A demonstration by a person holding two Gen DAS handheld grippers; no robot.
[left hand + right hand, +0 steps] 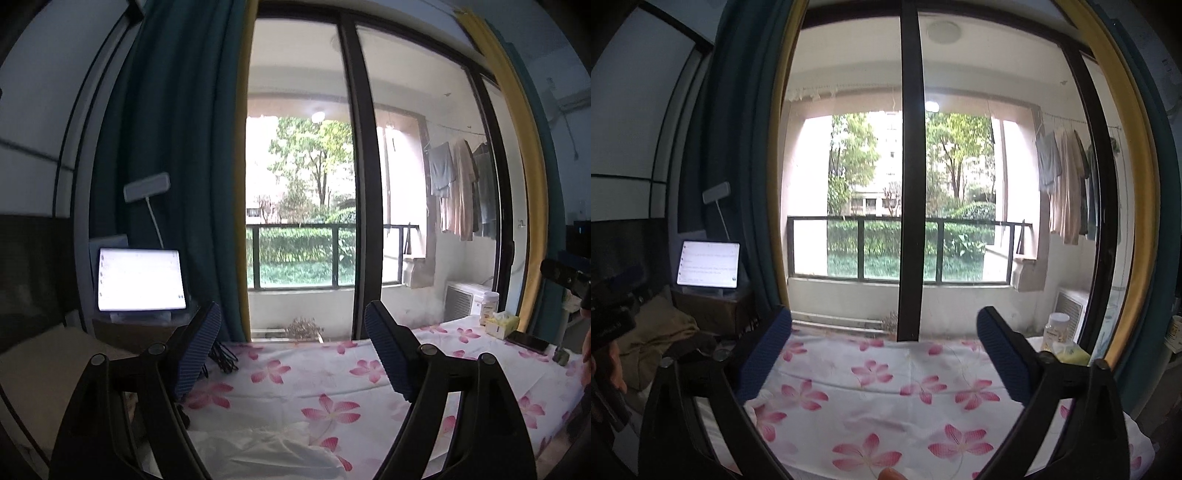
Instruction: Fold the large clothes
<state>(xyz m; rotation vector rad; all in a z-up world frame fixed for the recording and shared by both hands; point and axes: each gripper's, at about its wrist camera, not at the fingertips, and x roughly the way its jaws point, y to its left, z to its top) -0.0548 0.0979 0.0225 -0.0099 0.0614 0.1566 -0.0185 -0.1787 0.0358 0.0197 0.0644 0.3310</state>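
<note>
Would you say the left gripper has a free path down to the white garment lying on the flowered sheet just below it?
Probably yes: the left gripper is open and empty, and the white garment lies uncovered just beneath its fingers.

I can't read any text from here: the lit tablet [708, 264] shows lines of writing, and the jar [488, 307] perhaps a label, both too blurred.

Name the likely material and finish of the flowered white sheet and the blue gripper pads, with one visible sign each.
Flowered white sheet: probably thin woven cotton, matte; it creases softly. Blue gripper pads: seemingly ribbed rubber or foam, dull; fine ridges show.
</note>
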